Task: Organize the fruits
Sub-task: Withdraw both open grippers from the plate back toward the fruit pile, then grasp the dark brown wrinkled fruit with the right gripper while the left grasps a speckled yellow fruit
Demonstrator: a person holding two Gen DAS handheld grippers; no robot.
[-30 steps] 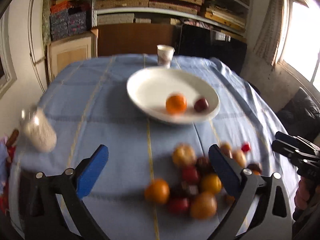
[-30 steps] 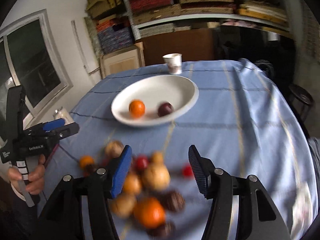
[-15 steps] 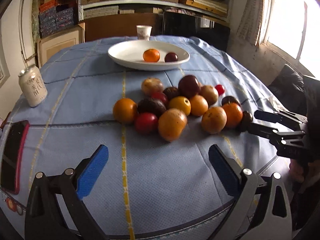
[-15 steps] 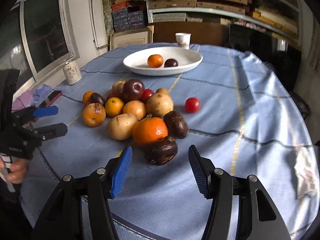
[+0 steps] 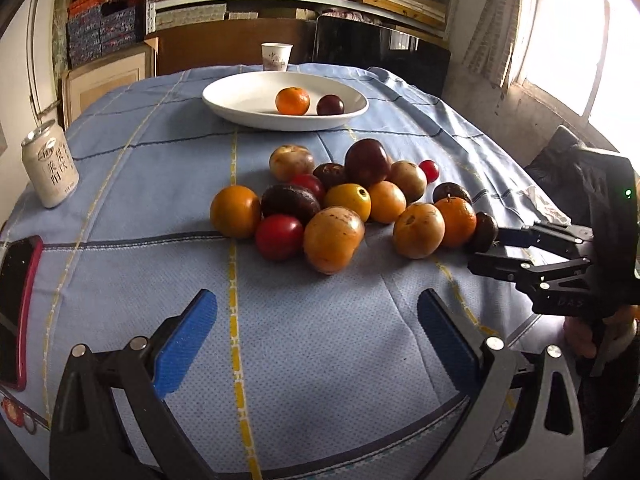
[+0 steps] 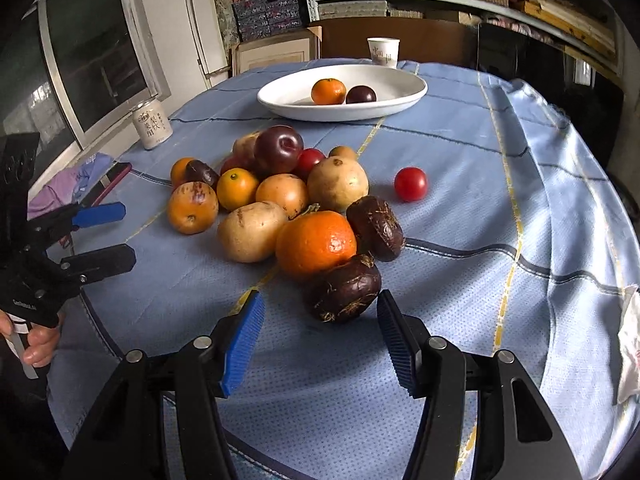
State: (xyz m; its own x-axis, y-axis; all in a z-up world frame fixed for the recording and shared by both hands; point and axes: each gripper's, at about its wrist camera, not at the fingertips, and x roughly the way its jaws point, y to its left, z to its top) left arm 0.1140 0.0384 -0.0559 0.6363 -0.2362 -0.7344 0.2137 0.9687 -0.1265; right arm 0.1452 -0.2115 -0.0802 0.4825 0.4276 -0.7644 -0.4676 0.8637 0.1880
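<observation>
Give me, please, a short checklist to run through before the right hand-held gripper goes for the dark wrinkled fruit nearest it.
1. Right hand-held gripper open and empty: ok.
2. Dark wrinkled fruit lined up just ahead of its jaws: ok.
3. Fruit free of neighbours: not ok; the orange touches it.
4. White plate has bare room beside its two fruits: ok.
5. Left hand-held gripper open, clear of that fruit: ok.
6. Fruit firm enough to squeeze: cannot tell.
</observation>
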